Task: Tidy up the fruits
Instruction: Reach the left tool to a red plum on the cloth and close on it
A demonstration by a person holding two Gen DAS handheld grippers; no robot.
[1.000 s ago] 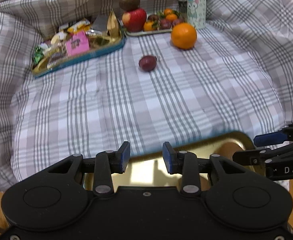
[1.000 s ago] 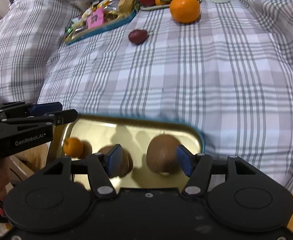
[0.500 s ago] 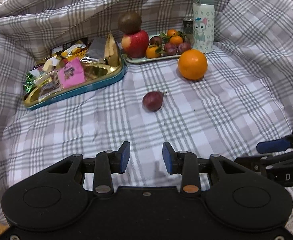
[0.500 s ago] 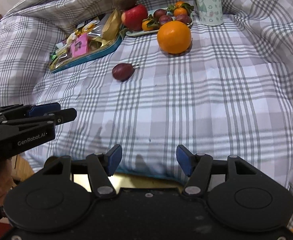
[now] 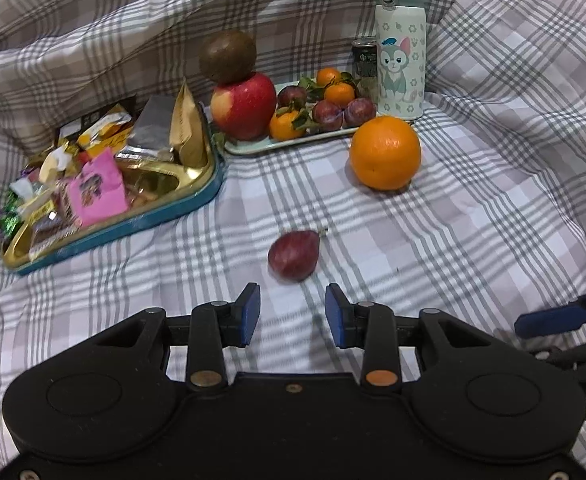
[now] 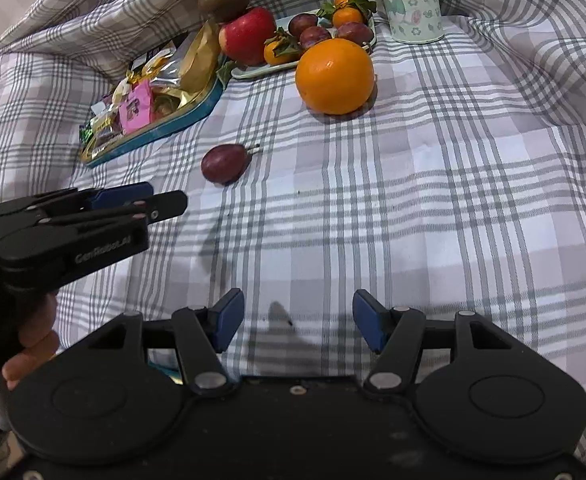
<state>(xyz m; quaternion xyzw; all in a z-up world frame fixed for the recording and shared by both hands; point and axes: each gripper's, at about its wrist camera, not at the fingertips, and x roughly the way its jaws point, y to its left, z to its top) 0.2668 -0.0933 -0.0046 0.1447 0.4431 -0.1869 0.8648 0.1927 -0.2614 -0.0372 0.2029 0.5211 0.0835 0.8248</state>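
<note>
Left gripper (image 5: pixel 293 308): blue pads apart by a narrow gap, released, nothing between them. Pointed down toward a grey-and-white checked cloth (image 5: pixel 453 260). Just ahead of the jaws, near the tips but not touching: a small dark red fruit with a short stem (image 5: pixel 294 255), lying alone on the cloth, roughly in line with the gap.

Farther ahead and to the right of these jaws: a large round orange (image 5: pixel 385 152), also loose on the cloth. Behind it, a pale green flat plate (image 5: pixel 293 142) with small tangerines with leaves and dark plums. At the left end of the plate a big red apple (image 5: pixel 245 106), with a brown kiwi (image 5: pixel 228 56) on top of it. Beyond the plate, upright, a white and mint bottle with a cartoon cat (image 5: pixel 400 40), and a dark can (image 5: pixel 364 62) just beside it.

Ahead and to the left of the jaws: a gold tray with a teal rim (image 5: pixel 133 232), full of wrapped snacks.

Right gripper (image 6: pixel 297 320): jaws released and wider apart, empty, only bare cloth between the pads. Dark red fruit well ahead and to the left of them; orange straight ahead, farther away. To the left of these jaws, the left gripper seen from the side, held by a hand (image 6: pixel 33 340).
</note>
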